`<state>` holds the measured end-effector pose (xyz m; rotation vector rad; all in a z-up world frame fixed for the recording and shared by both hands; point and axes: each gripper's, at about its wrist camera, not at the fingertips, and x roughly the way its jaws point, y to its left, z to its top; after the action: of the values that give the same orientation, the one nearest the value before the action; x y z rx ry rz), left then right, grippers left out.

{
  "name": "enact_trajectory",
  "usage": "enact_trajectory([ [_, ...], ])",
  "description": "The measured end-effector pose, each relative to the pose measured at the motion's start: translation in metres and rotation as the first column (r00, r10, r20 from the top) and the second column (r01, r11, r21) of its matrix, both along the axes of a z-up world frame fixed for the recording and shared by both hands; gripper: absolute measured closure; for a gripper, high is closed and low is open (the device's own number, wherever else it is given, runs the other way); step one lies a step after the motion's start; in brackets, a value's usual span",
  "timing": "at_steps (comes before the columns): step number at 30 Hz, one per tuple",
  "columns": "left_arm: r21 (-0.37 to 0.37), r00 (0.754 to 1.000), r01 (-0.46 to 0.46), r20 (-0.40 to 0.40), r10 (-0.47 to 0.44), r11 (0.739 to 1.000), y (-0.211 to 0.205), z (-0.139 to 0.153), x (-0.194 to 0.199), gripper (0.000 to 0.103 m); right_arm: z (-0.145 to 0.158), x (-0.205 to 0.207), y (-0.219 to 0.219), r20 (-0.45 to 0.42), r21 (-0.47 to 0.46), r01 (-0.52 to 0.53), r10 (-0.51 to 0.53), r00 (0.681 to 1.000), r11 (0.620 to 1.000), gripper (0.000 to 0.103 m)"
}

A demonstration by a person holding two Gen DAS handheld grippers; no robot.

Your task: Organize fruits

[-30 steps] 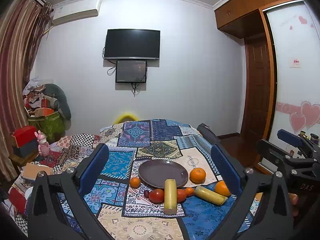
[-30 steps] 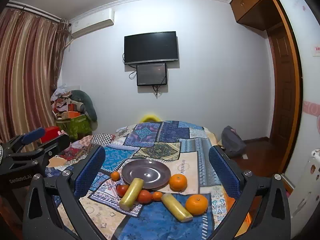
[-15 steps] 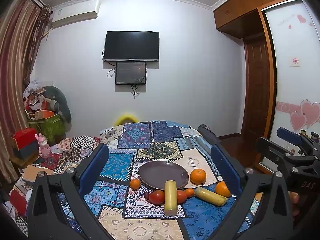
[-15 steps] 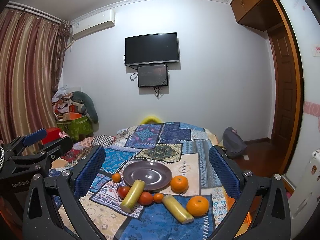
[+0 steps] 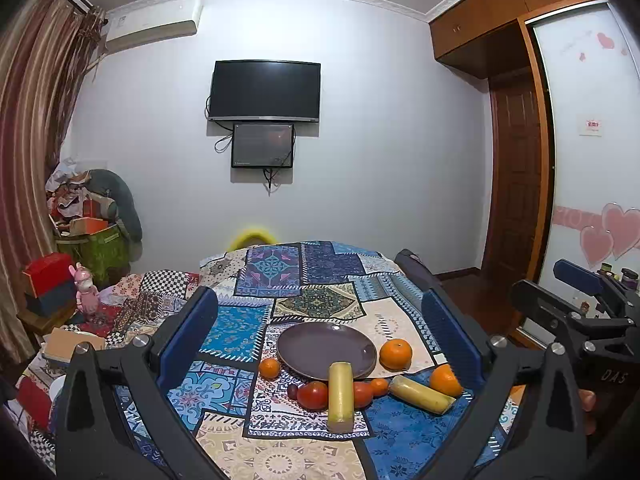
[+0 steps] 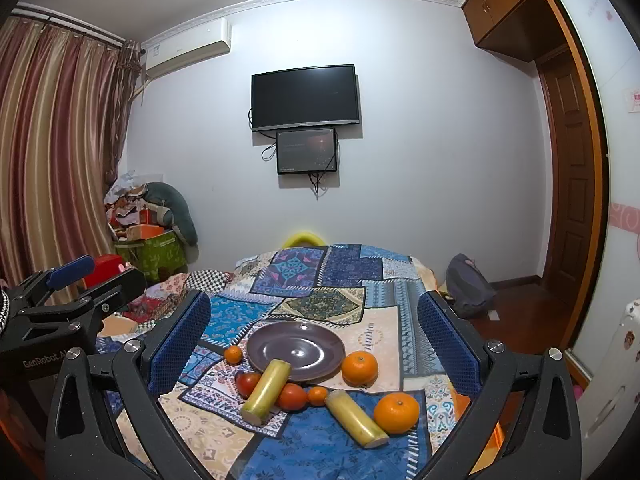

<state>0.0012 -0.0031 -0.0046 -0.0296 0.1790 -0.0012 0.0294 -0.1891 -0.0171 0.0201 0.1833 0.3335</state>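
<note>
An empty purple plate (image 5: 326,350) (image 6: 296,350) sits on a patchwork cloth. Around its near rim lie oranges (image 5: 395,354) (image 6: 359,367), two red tomatoes (image 5: 313,395) (image 6: 293,397), small tangerines (image 5: 269,368) (image 6: 233,354) and two yellow cylinders (image 5: 340,396) (image 6: 356,418). One cylinder (image 6: 266,390) rests against the plate's edge. My left gripper (image 5: 320,336) is open and empty, held above and before the fruit. My right gripper (image 6: 314,332) is open and empty too. Each gripper shows at the other view's edge.
The patchwork-covered table (image 5: 280,452) runs back toward a white wall with a TV (image 5: 265,90). Boxes and clutter (image 5: 92,232) stand at the left by curtains. A wooden door (image 6: 568,184) and a dark bag (image 6: 468,284) on the floor are at the right.
Both views have drifted slightly; the fruit and plate sit a little lower in the frames. Nothing on the table has moved and both grippers stay open.
</note>
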Motion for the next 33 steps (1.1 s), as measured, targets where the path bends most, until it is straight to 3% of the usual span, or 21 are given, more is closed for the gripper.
enact_trajectory([
  [33, -0.012, 1.0, 0.01, -0.017, -0.01, 1.0, 0.0001, -0.0039, 0.0053, 0.0, -0.005, 0.0065, -0.0024, -0.022, 0.005, -0.015, 0.016, 1.0, 1.0, 0.0],
])
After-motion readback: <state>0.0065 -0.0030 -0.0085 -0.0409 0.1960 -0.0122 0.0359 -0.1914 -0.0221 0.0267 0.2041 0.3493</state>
